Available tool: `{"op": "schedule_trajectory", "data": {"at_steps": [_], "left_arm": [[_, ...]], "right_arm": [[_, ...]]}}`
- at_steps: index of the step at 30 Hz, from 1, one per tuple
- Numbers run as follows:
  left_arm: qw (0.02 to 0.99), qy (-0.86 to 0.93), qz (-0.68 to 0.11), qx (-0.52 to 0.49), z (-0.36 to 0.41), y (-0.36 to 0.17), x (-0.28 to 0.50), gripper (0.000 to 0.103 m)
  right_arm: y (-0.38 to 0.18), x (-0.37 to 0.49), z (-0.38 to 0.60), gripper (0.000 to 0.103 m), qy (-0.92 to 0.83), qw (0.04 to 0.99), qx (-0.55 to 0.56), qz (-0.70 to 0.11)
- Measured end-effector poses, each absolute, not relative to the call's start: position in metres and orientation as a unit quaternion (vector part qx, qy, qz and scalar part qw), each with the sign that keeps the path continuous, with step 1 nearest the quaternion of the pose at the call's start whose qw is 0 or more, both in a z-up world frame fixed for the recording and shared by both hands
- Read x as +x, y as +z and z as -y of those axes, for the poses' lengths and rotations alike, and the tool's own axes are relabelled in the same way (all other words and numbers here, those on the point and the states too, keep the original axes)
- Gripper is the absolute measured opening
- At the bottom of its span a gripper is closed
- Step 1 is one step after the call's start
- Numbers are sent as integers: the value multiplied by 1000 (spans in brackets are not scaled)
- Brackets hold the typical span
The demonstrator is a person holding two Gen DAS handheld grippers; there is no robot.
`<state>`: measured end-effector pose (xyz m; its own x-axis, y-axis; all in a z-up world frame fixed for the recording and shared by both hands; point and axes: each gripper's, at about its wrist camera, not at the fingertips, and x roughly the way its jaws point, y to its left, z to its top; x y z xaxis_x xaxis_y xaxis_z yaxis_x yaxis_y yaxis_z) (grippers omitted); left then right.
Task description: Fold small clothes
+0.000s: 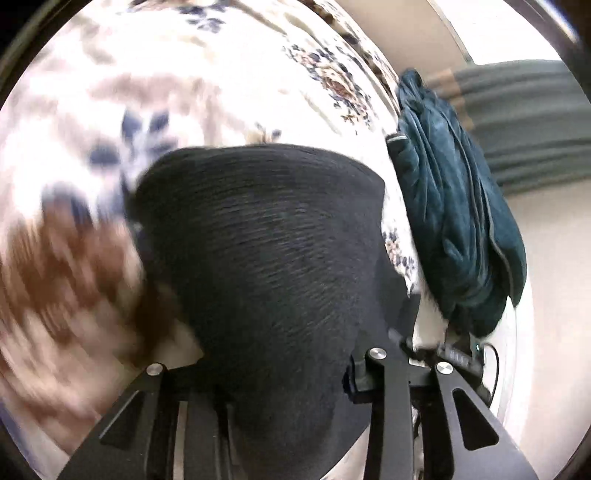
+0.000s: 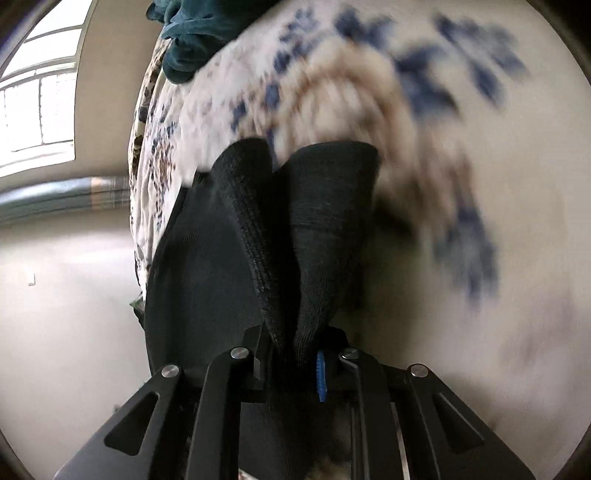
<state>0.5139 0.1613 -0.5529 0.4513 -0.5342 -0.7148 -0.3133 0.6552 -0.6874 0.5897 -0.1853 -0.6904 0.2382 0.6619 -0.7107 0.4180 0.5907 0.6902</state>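
A black ribbed knit garment [image 1: 266, 251] fills the middle of the left wrist view and drapes over my left gripper [image 1: 280, 380], hiding its fingertips; the cloth runs down between its arms. In the right wrist view the same black garment [image 2: 295, 229] hangs bunched in two folds. My right gripper [image 2: 291, 350] is shut on its edge, pinched against a blue pad [image 2: 320, 376]. Both views are motion-blurred.
A white bedspread with blue and brown flowers [image 1: 184, 74] lies under the garment and also shows in the right wrist view [image 2: 443, 129]. A dark teal garment [image 1: 454, 221] hangs at the bed's edge, also seen in the right wrist view [image 2: 192, 33]. A window [image 2: 37, 92] is on the left.
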Motion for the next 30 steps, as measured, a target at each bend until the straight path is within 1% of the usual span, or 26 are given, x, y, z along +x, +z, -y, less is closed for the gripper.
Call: {"op": "schedule_trajectory", "data": {"at_steps": [2, 5, 6, 7, 8, 9, 10, 11, 12, 15, 17, 20, 22, 23, 24, 25, 26, 30], "left_arm": [[741, -99, -534, -394, -180, -550, 527, 31], [730, -149, -570, -346, -199, -552, 562, 32], [728, -162, -588, -312, -202, -556, 577, 32], [725, -173, -599, -292, -203, -562, 587, 38], [717, -183, -614, -276, -206, -570, 596, 47], [709, -176, -631, -261, -207, -576, 600, 53], [704, -168, -640, -258, -208, -578, 600, 56], [707, -165, -636, -262, -209, -575, 596, 56], [719, -149, -629, -255, -209, -568, 587, 58], [767, -80, -597, -222, -210, -536, 554, 61], [790, -34, -575, -210, -213, -518, 529, 68], [806, 36, -557, -199, -219, -502, 483, 68], [801, 67, -560, -201, -221, -503, 461, 68], [797, 82, -565, -196, -222, -507, 449, 68], [793, 97, -572, -183, -222, -513, 438, 68], [785, 105, -585, -177, -223, -523, 428, 68], [775, 111, -596, -175, -225, -532, 422, 68], [740, 118, -632, -198, -229, -566, 393, 68]], "right_arm": [[-689, 560, 167, 16, 76, 643, 452, -613], [-680, 514, 132, 16, 53, 630, 482, -607], [-679, 505, 118, 16, 46, 630, 482, -607], [-680, 500, 107, 17, 44, 626, 484, -610], [-683, 497, 102, 20, 37, 618, 490, -614], [-685, 498, 100, 23, 22, 612, 491, -619], [-685, 500, 101, 38, 12, 610, 483, -628], [-683, 500, 107, 52, -2, 607, 473, -639], [-678, 498, 113, 55, -11, 610, 470, -637], [-649, 494, 140, 55, -50, 646, 439, -622], [-632, 498, 151, 55, -57, 670, 426, -605], [-636, 529, 151, 55, -41, 665, 439, -603], [-642, 526, 158, 55, -42, 665, 428, -610], [-651, 536, 152, 53, -42, 666, 415, -619], [-658, 536, 148, 43, -52, 667, 403, -624], [-658, 536, 146, 8, -70, 672, 393, -623], [-652, 531, 146, 7, -93, 681, 386, -615], [-623, 506, 145, 6, -115, 713, 361, -589]]}}
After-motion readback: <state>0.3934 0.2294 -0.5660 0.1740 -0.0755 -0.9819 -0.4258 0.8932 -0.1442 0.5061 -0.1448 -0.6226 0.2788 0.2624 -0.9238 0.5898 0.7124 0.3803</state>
